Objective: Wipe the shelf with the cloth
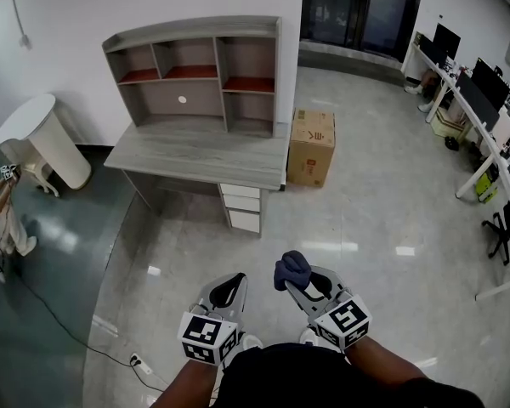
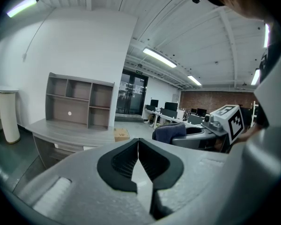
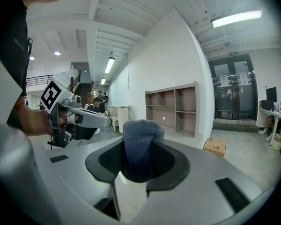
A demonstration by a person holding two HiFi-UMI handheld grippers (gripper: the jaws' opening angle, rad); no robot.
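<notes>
A grey desk with a shelf hutch [image 1: 206, 66] stands against the white wall, well ahead of me; its upper compartments have red boards. The same shelf hutch [image 2: 79, 108] shows at left in the left gripper view, and as a distant shelf hutch [image 3: 175, 108] in the right gripper view. My right gripper [image 1: 296, 280] is shut on a bunched dark blue cloth [image 1: 291, 269], which fills the jaws as the cloth [image 3: 139, 146]. My left gripper [image 1: 229, 289] is shut with nothing in it, its jaws meeting at the tip, low beside the right one.
A cardboard box [image 1: 311, 146] sits on the floor right of the desk. White drawers [image 1: 242, 206] hang under the desk. A white round table [image 1: 41, 138] stands at left, office desks with monitors [image 1: 484, 100] at right. A power strip and cable [image 1: 140, 364] lie on the floor.
</notes>
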